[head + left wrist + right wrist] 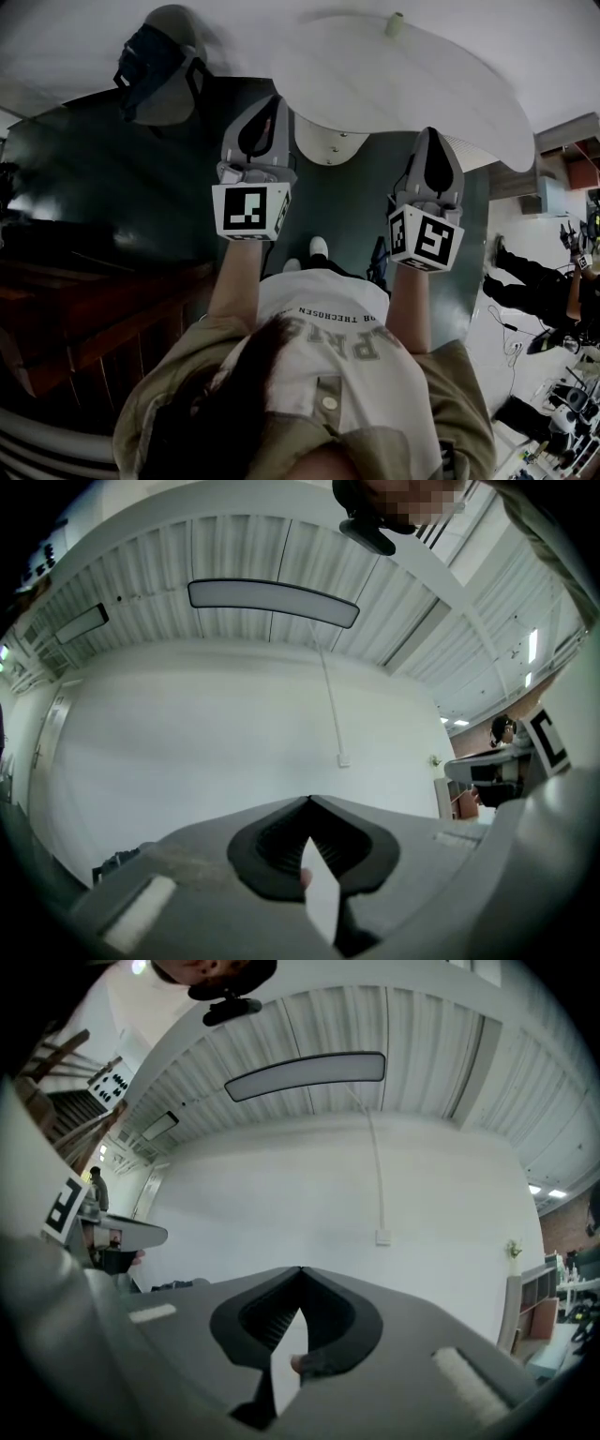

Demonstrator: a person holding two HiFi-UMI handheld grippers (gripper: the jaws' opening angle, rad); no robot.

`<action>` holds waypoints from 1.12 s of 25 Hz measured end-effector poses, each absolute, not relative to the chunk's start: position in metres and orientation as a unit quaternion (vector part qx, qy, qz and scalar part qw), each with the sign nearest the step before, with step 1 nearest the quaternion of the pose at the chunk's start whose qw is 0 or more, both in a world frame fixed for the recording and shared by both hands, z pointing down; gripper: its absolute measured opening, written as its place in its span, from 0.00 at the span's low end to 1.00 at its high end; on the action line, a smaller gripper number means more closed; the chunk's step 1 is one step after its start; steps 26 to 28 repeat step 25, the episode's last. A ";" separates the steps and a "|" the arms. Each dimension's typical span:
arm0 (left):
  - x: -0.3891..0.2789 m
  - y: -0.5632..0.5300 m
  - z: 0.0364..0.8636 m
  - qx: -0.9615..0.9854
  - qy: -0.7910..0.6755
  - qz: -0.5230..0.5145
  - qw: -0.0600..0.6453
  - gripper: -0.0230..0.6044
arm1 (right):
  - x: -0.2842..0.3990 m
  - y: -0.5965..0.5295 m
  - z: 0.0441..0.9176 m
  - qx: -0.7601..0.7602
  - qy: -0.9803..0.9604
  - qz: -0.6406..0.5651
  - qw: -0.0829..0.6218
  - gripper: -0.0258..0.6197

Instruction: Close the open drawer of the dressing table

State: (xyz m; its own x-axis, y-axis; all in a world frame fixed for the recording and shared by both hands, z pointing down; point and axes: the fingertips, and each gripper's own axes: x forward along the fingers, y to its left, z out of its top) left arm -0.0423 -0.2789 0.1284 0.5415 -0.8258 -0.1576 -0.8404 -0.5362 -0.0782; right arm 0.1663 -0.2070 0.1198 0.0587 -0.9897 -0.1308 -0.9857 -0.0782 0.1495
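Two forearms [234, 277] extended side by side; left claw [267, 106], right claw [429, 134] pinched closed, gripping nothing.

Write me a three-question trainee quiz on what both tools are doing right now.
1. True or false: the grey left tool has its jaws shut on a drawer handle.
2. Both tool views look mainly at: A) a plain white wall; B) an open drawer; C) a mirror.
3. How many black-and-white square-marker cubes show in the head view?
Key: 1 false: its jaws are shut with nothing between them, like those of the grey right tool. 2 A. 3 two, one on each tool.
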 end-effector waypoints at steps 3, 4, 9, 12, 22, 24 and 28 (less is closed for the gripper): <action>-0.043 -0.278 0.129 -0.876 0.475 0.051 0.071 0.05 | 0.163 -0.208 0.125 0.725 -0.680 -0.109 0.036 0.04; -0.042 -0.278 0.129 -0.876 0.473 0.051 0.072 0.05 | 0.162 -0.208 0.126 0.724 -0.681 -0.108 0.039 0.04; -0.041 -0.277 0.127 -0.876 0.474 0.049 0.076 0.05 | 0.162 -0.206 0.121 0.719 -0.685 -0.116 0.037 0.04; -0.041 -0.276 0.127 -0.875 0.475 0.045 0.082 0.05 | 0.164 -0.204 0.120 0.718 -0.685 -0.118 0.034 0.04; -0.037 -0.274 0.124 -0.875 0.473 0.039 0.093 0.05 | 0.168 -0.203 0.115 0.716 -0.687 -0.120 0.030 0.04; -0.038 -0.274 0.124 -0.875 0.474 0.040 0.093 0.05 | 0.167 -0.202 0.115 0.714 -0.688 -0.122 0.031 0.04; -0.038 -0.273 0.123 -0.875 0.474 0.041 0.091 0.05 | 0.166 -0.202 0.115 0.714 -0.689 -0.123 0.031 0.04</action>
